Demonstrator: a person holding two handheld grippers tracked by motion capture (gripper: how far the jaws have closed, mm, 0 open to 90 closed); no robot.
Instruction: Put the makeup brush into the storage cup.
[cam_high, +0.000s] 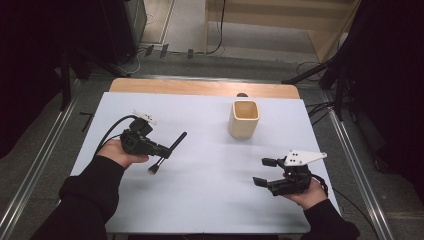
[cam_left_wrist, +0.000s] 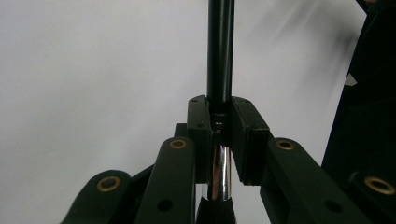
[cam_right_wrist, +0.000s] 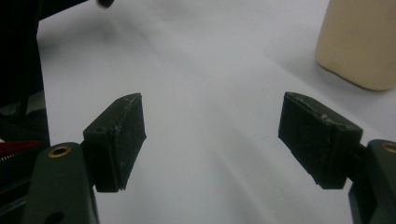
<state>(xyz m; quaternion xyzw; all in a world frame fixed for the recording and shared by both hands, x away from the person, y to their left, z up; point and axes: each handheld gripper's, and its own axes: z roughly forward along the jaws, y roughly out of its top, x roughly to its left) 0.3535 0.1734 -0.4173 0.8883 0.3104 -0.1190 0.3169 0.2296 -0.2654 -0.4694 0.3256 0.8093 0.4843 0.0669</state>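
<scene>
At the frame's left, a black-handled brush (cam_high: 170, 149) was clamped by the left gripper (cam_high: 162, 150) — apparently at its metal ferrule. The right gripper (cam_high: 261, 171) was held open and empty at lower right, well apart from the beige cup (cam_high: 244, 120).

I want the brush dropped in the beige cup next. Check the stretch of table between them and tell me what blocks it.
Nothing visible does. The left gripper is shut on the brush, held above the white table. Between it and the beige cup lies bare tabletop. The right gripper hangs open off to the near side.
</scene>
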